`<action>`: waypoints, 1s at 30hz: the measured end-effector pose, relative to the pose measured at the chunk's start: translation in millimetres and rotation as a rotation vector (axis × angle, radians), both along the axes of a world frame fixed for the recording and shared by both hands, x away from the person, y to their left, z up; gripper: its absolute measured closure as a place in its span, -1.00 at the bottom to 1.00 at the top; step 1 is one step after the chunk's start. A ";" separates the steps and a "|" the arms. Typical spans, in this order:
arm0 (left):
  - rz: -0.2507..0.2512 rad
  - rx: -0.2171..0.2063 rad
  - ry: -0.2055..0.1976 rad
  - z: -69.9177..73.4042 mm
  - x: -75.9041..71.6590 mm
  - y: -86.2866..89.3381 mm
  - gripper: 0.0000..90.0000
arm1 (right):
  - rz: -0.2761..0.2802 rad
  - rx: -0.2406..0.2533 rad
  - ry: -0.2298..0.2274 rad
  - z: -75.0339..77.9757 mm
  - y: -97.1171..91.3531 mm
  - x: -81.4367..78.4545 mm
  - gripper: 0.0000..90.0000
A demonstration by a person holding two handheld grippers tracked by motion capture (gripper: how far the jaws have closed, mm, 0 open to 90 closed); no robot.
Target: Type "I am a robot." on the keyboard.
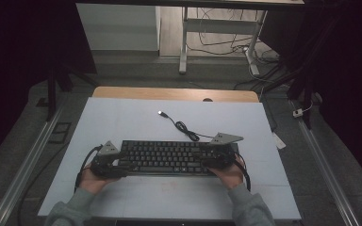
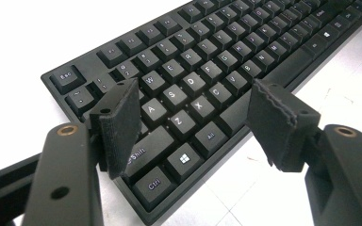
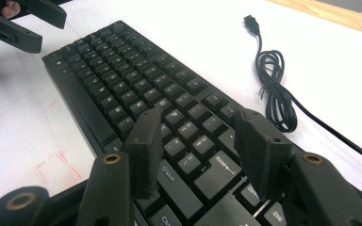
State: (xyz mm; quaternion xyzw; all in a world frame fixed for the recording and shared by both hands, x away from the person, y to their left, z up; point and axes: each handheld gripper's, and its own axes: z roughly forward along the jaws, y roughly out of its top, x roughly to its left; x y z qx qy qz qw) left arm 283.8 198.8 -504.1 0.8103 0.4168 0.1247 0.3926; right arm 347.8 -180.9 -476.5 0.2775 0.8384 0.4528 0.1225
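Note:
A black keyboard (image 1: 167, 157) lies across the white table cover (image 1: 136, 117), near the person's side. Its cable (image 1: 185, 128) runs back in a small coil to a loose USB plug (image 1: 160, 113). My left gripper (image 1: 116, 163) hovers at the keyboard's left end. In the left gripper view the left gripper (image 2: 195, 87) stands open above the A, Z and Shift keys (image 2: 176, 106), one pad over the keys and the other past the front edge. My right gripper (image 1: 216, 161) is at the right end. The right gripper (image 3: 195, 117) is open over the Enter key area (image 3: 217, 172), gripping nothing.
The table's wooden edge (image 1: 174, 93) shows behind the white cover. Beyond it stand a desk frame (image 1: 184, 47) and floor cables (image 1: 226, 44). Faint red marks (image 3: 56, 167) sit on the cover in front of the keyboard. In the right gripper view the other gripper (image 3: 23, 23) appears far off.

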 end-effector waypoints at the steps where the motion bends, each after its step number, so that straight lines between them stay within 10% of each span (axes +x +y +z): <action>1: 0.000 -0.001 0.001 0.0 0.1 0.1 -0.21 | 0.001 0.002 0.001 0.1 1.1 0.5 0.16; 22: -0.001 0.012 0.004 -1.3 1.1 -0.5 -0.21 | 0.049 -0.041 0.043 -1.5 42.0 13.4 0.21; 30: 0.007 0.013 0.004 -1.3 1.0 -0.6 -0.26 | 0.070 -0.066 0.073 -10.0 55.6 21.2 0.51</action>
